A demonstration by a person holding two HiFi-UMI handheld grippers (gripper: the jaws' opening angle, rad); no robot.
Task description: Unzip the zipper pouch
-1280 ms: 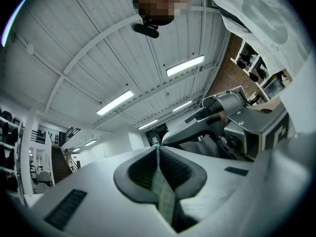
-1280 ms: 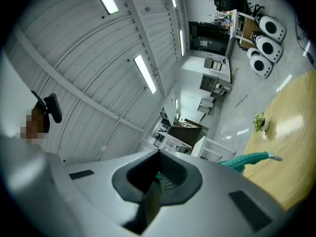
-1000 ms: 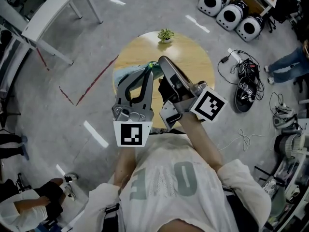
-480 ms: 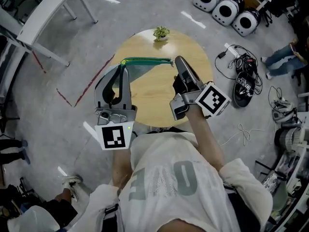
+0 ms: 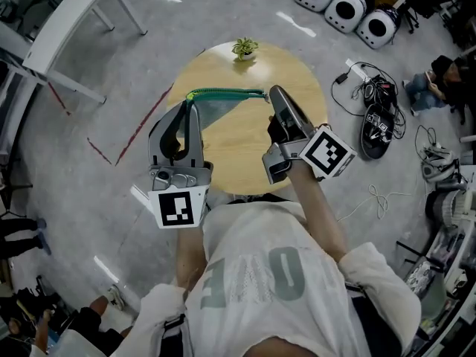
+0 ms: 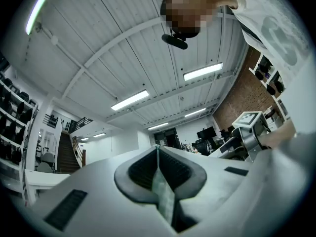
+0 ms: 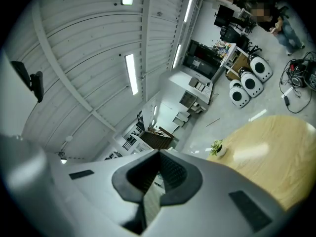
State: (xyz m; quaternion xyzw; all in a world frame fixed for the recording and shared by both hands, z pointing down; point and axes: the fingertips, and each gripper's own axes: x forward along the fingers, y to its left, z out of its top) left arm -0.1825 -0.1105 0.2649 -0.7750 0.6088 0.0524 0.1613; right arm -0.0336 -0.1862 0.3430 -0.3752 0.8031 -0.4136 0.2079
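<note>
1. Holding the zipper pouch [image 5: 217, 108] stretched between both tools, I had it over the round wooden table [image 5: 245, 162]. Whether it touched the tabletop I could not tell.
2. The left gripper [image 5: 190, 99] was clamped tight on the pouch's left end, with a thin band of pale green fabric [image 6: 163, 194] pinched between its pads.
3. The right gripper [image 5: 272, 92] was likewise closed, gripping a narrow grey strip [image 7: 150, 204] at the pouch's right end. Whether that was the zipper pull I could not make out.
4. The green zipper [image 5: 227, 91] ran level from one tip to the other, and the pouch's translucent body hung on the near side of it.
5. A small potted plant [image 5: 245, 48] stood at the table's far edge, well apart from the pouch.
6. Three white rounded units [image 5: 346, 6] and a tangle of cables [image 5: 372, 99] lay on the grey floor to the table's right.
</note>
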